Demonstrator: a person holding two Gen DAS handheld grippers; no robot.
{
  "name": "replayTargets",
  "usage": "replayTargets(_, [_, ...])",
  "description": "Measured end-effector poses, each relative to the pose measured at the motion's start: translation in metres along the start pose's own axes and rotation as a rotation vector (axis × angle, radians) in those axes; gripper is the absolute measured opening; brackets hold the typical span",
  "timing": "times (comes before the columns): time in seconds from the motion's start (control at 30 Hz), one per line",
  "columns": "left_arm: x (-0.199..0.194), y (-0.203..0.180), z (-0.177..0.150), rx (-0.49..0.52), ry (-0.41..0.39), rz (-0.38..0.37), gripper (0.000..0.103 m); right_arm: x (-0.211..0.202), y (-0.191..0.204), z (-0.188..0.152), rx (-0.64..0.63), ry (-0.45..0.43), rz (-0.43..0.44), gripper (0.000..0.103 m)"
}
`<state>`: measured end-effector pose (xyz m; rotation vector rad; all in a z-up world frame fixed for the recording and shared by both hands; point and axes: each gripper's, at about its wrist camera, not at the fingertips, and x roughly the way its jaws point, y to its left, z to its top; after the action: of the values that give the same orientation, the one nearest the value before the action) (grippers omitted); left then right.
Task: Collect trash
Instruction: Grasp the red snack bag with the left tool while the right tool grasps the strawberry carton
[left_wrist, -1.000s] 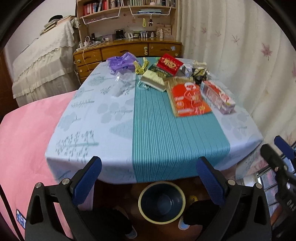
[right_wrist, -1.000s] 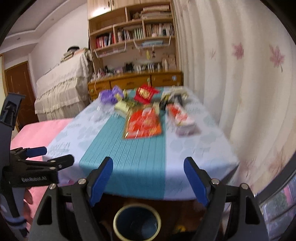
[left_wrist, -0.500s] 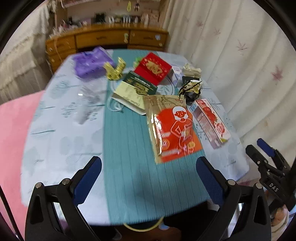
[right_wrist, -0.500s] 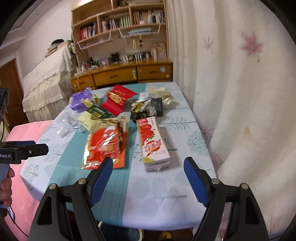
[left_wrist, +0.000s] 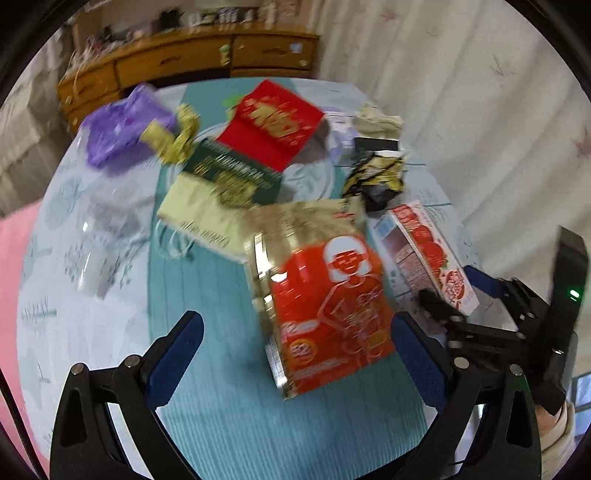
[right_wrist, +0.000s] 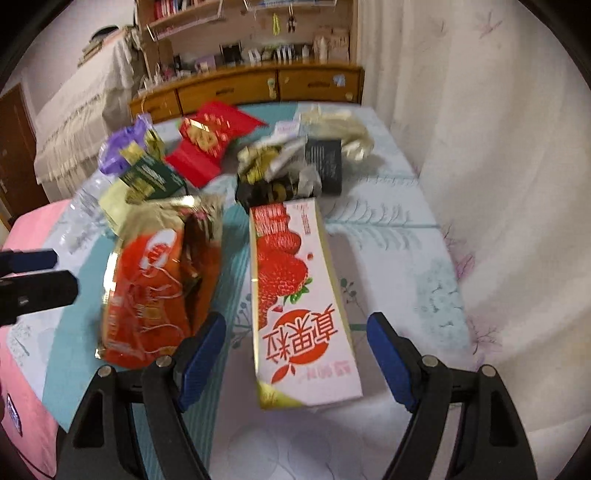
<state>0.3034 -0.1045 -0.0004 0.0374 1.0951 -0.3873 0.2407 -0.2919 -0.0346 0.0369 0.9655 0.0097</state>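
Trash lies scattered on a table with a pale blue cloth (left_wrist: 85, 332). An orange-red snack bag (left_wrist: 328, 306) lies flat on the teal stripe, just ahead of my open left gripper (left_wrist: 295, 350) and reaching between its fingers. To its right is a long strawberry drink carton (right_wrist: 303, 302), whose near end sits between the spread fingers of my open right gripper (right_wrist: 295, 354). Neither gripper touches anything. Farther back are a red packet (left_wrist: 277, 122), a dark green packet (left_wrist: 229, 173), a pale yellow paper bag (left_wrist: 199, 218), a purple bag (left_wrist: 122, 129) and a crumpled gold-black wrapper (left_wrist: 376, 173).
A clear plastic bottle (left_wrist: 99, 240) lies on the cloth at the left. A white curtain (right_wrist: 498, 184) hangs close along the table's right side. A wooden dresser (right_wrist: 258, 85) stands behind the table and pink bedding (right_wrist: 18, 387) at the left.
Both grippers have moved forward and down over the table. The snack bag and carton are now much closer, and the bin under the table's front edge is out of view.
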Motion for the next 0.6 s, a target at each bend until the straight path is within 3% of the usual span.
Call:
replayTargets(0.1, [0.011, -0.018, 0.007, 0.047, 0.022, 0.067, 0.1, 0.01, -0.003, 0.001, 0.013, 0.034, 0.022, 0.077])
replayTargets(0.13, [0.015, -0.021, 0.008, 0.053, 0.027, 0.082, 0.1, 0.011, -0.005, 0.0, 0.016, 0.033, 0.026, 0.061])
replayTargets(0.17, [0.02, -0.024, 0.01, 0.055, 0.034, 0.096, 0.1, 0.012, -0.007, -0.001, 0.013, 0.034, 0.026, 0.055])
replayTargets(0.37, [0.034, -0.036, 0.022, 0.03, 0.041, 0.098, 0.1, 0.007, -0.022, -0.006, 0.03, 0.011, 0.037, 0.053])
replayTargets(0.6, [0.057, -0.054, 0.027, 0.055, 0.082, 0.206, 0.1, 0.002, -0.027, -0.01, 0.032, -0.01, 0.075, 0.053])
